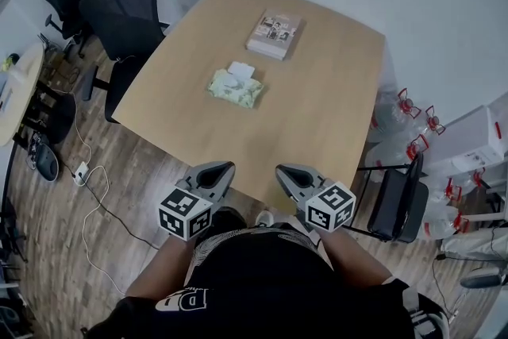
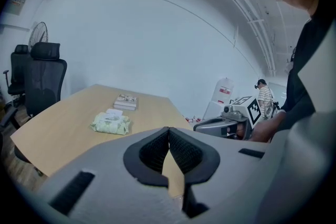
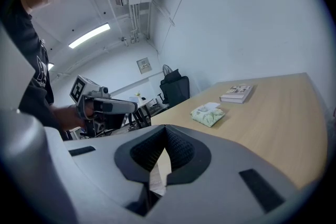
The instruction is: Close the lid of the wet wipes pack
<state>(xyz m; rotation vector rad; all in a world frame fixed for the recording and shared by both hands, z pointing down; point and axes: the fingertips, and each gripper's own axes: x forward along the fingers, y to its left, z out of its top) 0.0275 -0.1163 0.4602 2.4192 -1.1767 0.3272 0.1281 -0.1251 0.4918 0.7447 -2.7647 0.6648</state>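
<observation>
Green wipes pack (image 1: 236, 89) well ahead of left claw (image 1: 225, 168), right claw (image 1: 282, 170)

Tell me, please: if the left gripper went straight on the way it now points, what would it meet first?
Probably the bare table, close ahead of the left gripper. The wet wipes pack lies left of that line, so it would likely be missed, though depth is hard to judge.

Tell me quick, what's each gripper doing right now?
Left gripper: closed, holding nothing.
Right gripper: closed, holding nothing.
</observation>
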